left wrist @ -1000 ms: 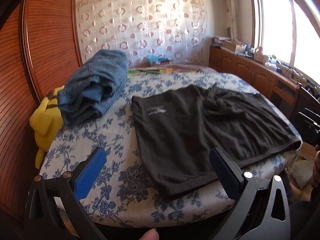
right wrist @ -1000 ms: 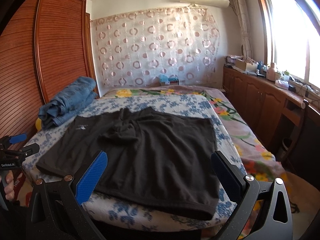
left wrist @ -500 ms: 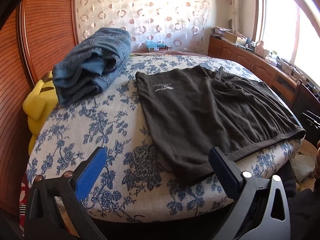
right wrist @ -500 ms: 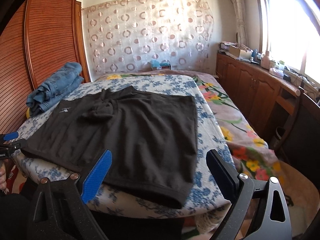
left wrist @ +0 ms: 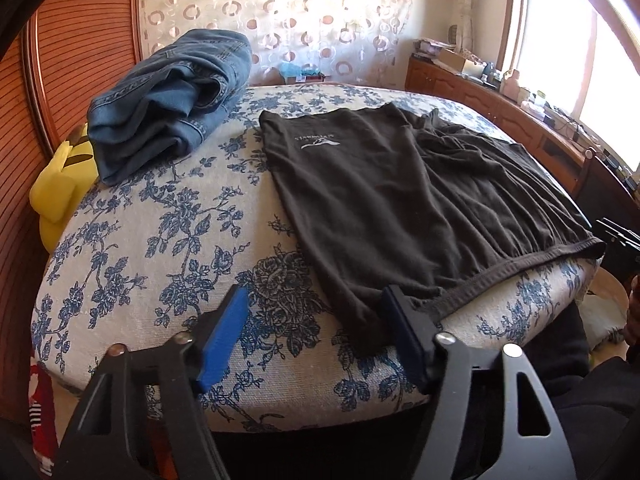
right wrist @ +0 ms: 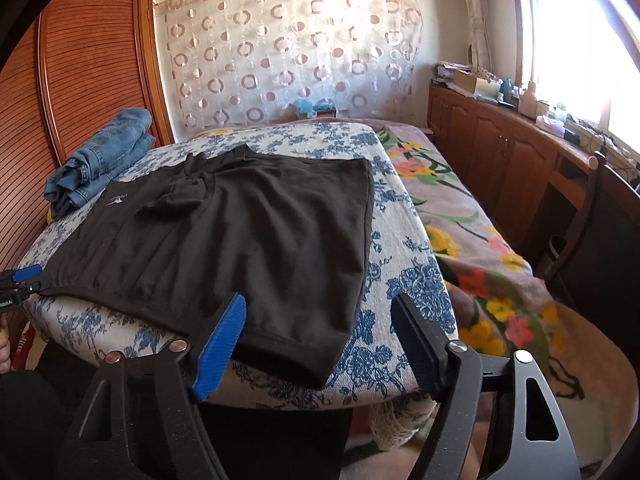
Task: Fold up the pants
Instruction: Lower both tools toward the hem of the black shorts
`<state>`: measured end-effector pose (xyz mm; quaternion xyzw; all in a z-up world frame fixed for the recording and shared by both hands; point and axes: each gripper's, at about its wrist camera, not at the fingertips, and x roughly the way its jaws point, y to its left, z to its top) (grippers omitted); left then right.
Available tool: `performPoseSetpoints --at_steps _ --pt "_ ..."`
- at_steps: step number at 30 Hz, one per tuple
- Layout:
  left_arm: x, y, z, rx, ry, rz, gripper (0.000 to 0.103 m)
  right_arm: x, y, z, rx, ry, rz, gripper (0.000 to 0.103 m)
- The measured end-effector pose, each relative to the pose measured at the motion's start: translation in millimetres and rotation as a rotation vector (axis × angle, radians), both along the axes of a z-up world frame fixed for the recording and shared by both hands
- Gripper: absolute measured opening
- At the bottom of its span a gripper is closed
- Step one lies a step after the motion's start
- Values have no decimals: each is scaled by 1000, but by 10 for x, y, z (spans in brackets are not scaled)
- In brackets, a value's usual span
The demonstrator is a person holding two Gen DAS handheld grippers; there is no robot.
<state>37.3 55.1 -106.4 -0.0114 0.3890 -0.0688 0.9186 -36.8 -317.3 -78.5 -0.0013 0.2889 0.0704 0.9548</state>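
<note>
Since a second ago both grippers have come lower and nearer to the near edge of the bed [left wrist: 132, 240], and their jaws, then spread to the full, are now closing. The black pants [left wrist: 392, 200] lie spread flat on the blue-flowered bedcover, waistband along the near edge and legs running away toward 12 o'clock, presumably laid out so that each waistband corner can be taken by one hand for the first fold. The left gripper [left wrist: 316, 336] points down at a slant toward the waistband's left corner; its jaws are about half open, the right-hand pad just at the hem while the blue pad stands over bare bedcover toward 9 o'clock, so the corner sits between them but nothing is pinched yet. The right gripper [right wrist: 320, 340] tilts down less steeply at the other corner, which hangs slightly over the bed's edge; its jaws are a little wider, straddling that corner without pressing it. In the right wrist view the left gripper shows at 9 o'clock, at the far end of the waistband. Folded blue jeans [left wrist: 168, 96] rest at 11 o'clock, well apart, likely set aside as done.
</note>
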Motion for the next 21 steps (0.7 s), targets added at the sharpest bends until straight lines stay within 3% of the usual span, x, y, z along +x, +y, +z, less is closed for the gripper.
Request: performPoseSetpoints --at_steps 7,16,21 --pt "-15 -22 14 -20 2 -36 48 106 -70 -4 12 29 20 65" --pt "-10 -37 -2 -21 3 -48 46 184 -180 -13 12 69 12 60" --pt "-10 -38 -2 -19 1 -49 46 197 -183 -4 25 94 12 46"
